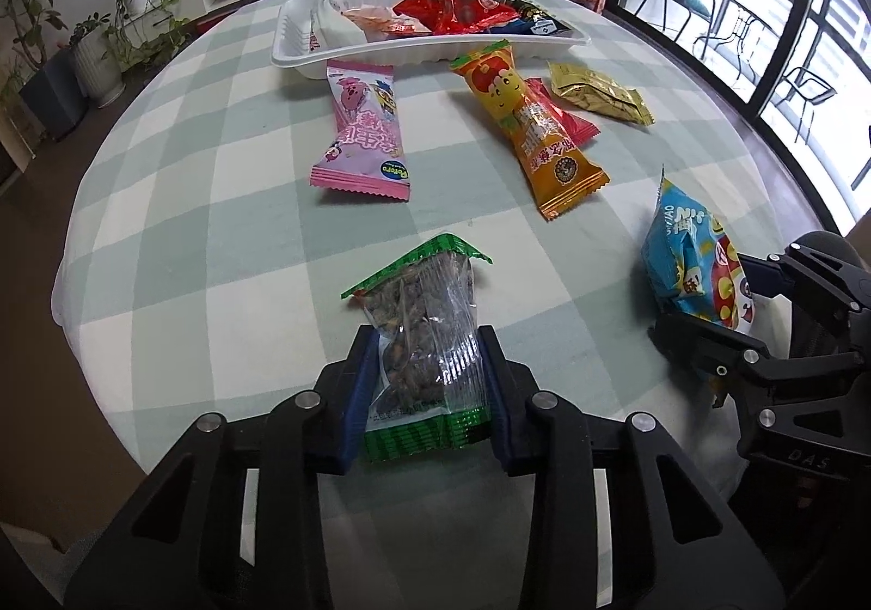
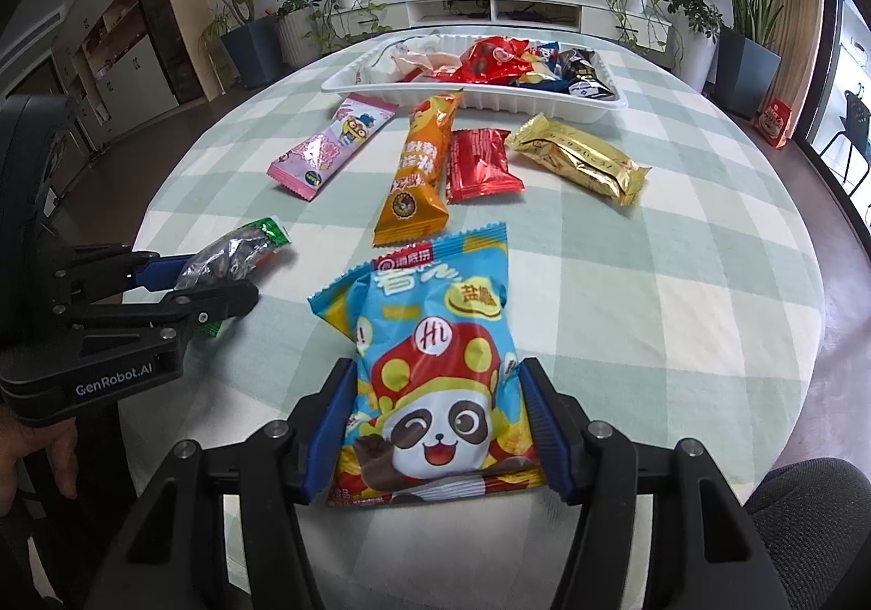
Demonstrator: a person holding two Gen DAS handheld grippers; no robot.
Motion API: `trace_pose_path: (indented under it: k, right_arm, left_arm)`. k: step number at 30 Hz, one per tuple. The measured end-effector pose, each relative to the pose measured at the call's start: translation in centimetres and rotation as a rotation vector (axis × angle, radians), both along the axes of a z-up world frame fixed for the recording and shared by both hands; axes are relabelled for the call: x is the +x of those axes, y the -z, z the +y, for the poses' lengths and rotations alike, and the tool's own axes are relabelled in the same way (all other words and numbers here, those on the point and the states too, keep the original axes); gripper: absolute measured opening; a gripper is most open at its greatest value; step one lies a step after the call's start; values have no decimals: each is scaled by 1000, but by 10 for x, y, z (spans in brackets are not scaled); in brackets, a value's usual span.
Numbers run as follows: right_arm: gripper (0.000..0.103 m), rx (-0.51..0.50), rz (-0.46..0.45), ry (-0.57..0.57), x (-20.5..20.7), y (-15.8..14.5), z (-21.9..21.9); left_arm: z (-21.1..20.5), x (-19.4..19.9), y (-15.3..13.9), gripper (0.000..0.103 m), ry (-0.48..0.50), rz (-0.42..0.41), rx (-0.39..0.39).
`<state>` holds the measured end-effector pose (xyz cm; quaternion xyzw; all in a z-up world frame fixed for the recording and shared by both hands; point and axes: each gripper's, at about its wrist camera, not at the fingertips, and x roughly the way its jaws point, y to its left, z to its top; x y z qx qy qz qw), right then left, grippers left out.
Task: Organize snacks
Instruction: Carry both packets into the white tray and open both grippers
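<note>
My left gripper [image 1: 427, 337] is shut on a clear packet of dark nuts with green ends [image 1: 419, 316], its blue pads pressing both long sides near the table's front edge. Seen from the right wrist, that left gripper [image 2: 218, 278] holds the nut packet [image 2: 234, 250] low over the cloth. A blue snack bag with a panda on it [image 2: 435, 316] stands between the pads of my right gripper [image 2: 435, 365], which is shut on it. A white tray [image 1: 294, 38] at the far side holds several snacks.
Loose on the green-checked cloth lie a pink packet [image 1: 362, 130], an orange one [image 1: 531, 125], a red one [image 1: 566, 114] and a gold one [image 1: 599, 95]. A hand [image 2: 49, 452] grips the left tool. A dark chair [image 2: 816, 512] sits at the table's near right edge.
</note>
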<state>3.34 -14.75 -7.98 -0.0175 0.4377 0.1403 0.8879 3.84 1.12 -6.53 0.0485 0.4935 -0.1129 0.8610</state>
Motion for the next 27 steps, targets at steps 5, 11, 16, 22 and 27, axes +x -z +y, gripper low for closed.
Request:
trace_pose_path:
  k: [5,11,16,22,27]
  right_arm:
    - [55,10,1,7,-1,0,-4]
    - [51,17,-1,8,0,-1,-6]
    - [46,35,-11,12,-2,-5,-10]
    - [45,61,-6,24,-1,-8,-16]
    - [44,146,19,58,2,-13,-34]
  left_arm:
    - [9,-1,-4,28,-6,-3,-85]
    - [16,-4,-11,28,-16,-21,-156]
    - [18,-7,-15,28,-11,-28,-212]
    - [18,-13,-21,28,-5,-42,-276]
    - [21,-12,-31,28,-3,-59,-328]
